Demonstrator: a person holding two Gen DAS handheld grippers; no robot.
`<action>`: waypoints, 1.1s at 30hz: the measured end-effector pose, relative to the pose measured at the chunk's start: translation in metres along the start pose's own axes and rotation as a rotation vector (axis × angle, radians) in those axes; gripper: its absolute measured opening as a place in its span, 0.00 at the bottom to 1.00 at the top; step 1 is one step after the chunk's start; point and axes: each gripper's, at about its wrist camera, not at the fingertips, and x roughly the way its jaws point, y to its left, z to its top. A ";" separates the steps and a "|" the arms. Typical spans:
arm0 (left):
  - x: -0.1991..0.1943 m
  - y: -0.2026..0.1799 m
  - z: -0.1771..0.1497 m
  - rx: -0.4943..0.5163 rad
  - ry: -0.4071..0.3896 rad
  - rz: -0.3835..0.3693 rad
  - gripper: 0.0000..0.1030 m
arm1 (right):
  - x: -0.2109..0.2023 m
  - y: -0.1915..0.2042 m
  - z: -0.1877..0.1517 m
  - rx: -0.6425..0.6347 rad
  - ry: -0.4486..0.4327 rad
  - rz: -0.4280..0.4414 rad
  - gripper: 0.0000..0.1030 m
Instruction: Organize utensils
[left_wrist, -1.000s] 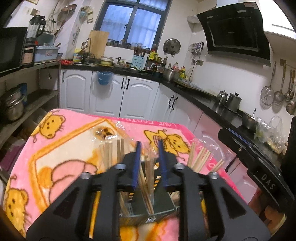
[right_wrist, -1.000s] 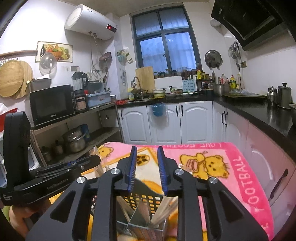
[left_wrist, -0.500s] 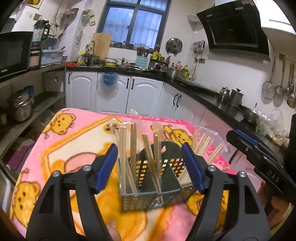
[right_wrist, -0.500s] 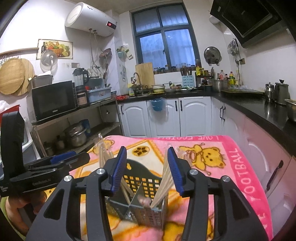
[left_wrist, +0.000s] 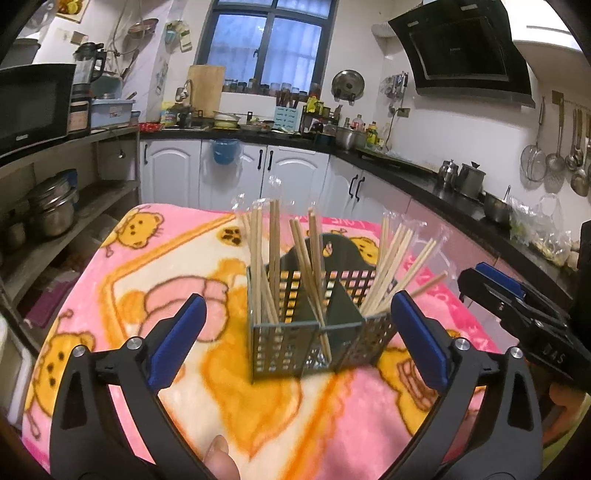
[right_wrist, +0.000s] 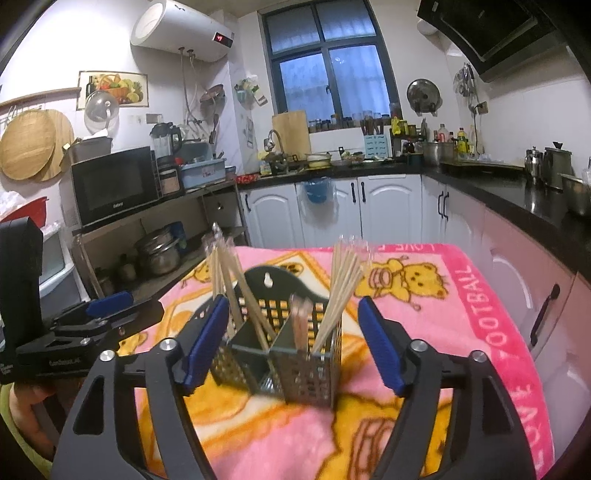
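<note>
A grey perforated utensil caddy (left_wrist: 317, 325) is standing upright on a desk draped in a pink cartoon-bear blanket (left_wrist: 147, 288), in a home kitchen with white cabinets and a dark window behind. Going left to right in the left wrist view, the left claw (left_wrist: 299, 334) is hovering just short of the caddy with its blue pads (left_wrist: 177, 334) spread wide on either side; its jaws have just been opening and are pressing on nothing. Wooden chopsticks (left_wrist: 271, 254) are standing bundled in the caddy's left compartment, a few more are leaning across the middle divider, and another bundle is fanning outward from the right compartment, some in clear wrappers. At the far right edge, the right claw (left_wrist: 517, 306) is appearing side-on. A fingertip (left_wrist: 218, 448) is showing at the bottom.

In the right wrist view, the left claw is sitting at the left edge, and the right claw (right_wrist: 290, 341) is framing the caddy (right_wrist: 291, 369), its jaws also just having been opening, apart and gripping nothing, with chopsticks (right_wrist: 340, 295) rising between the pads' sightline.
</note>
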 end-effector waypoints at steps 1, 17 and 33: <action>0.000 0.000 -0.002 -0.001 0.004 0.000 0.89 | -0.002 0.001 -0.003 0.000 0.000 -0.001 0.73; -0.002 0.016 -0.058 -0.064 0.075 0.025 0.90 | -0.013 0.006 -0.059 -0.003 0.095 -0.023 0.88; -0.018 0.011 -0.097 -0.032 0.032 0.061 0.90 | -0.023 0.012 -0.096 -0.029 0.055 -0.100 0.93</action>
